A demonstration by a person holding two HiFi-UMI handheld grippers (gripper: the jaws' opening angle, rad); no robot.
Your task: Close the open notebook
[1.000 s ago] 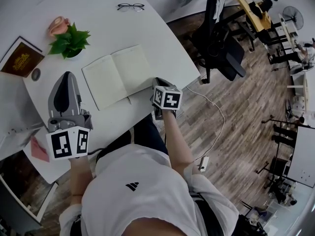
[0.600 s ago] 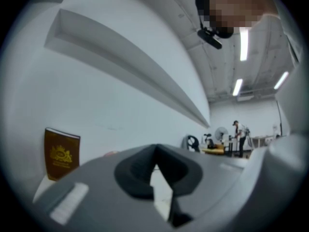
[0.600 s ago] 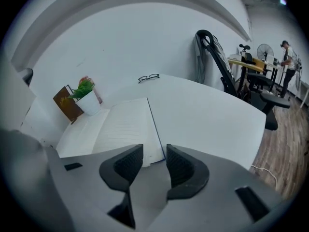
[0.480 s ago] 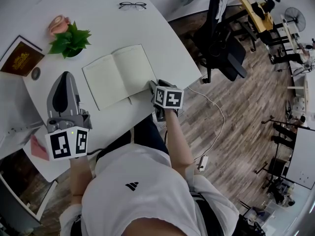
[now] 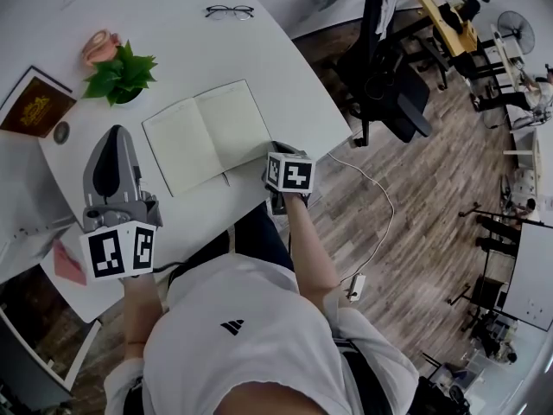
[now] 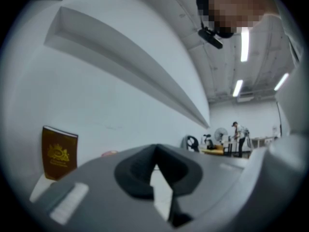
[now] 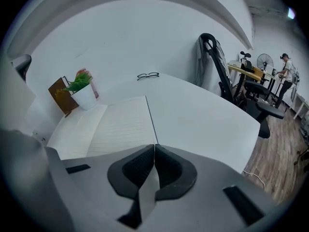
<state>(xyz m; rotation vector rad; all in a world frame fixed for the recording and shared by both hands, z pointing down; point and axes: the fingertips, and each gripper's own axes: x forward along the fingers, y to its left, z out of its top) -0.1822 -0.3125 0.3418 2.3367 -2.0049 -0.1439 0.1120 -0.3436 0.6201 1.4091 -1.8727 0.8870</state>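
Note:
The open notebook [image 5: 207,135] lies flat on the white table [image 5: 181,41], blank pages up; the right gripper view shows it as lined pages [image 7: 120,124]. My right gripper [image 5: 271,150] points down at the notebook's near right corner. Its jaws have just been closing and now meet tip to tip [image 7: 154,146] at the right page's edge, with nothing visibly between them. My left gripper [image 5: 117,137] lies level at the table's left, apart from the notebook, its jaws [image 6: 154,148] touching at the tips and empty.
A potted plant [image 5: 121,74], a pink object [image 5: 99,46], a brown book [image 5: 36,102] and glasses [image 5: 230,11] sit beyond and left of the notebook. The table edge [image 5: 333,137] runs right of my right gripper. An office chair [image 5: 384,67] stands on the wood floor.
The right gripper's marker cube shifted slightly left along the notebook's near corner. The notebook stayed open and flat, and the left gripper kept still.

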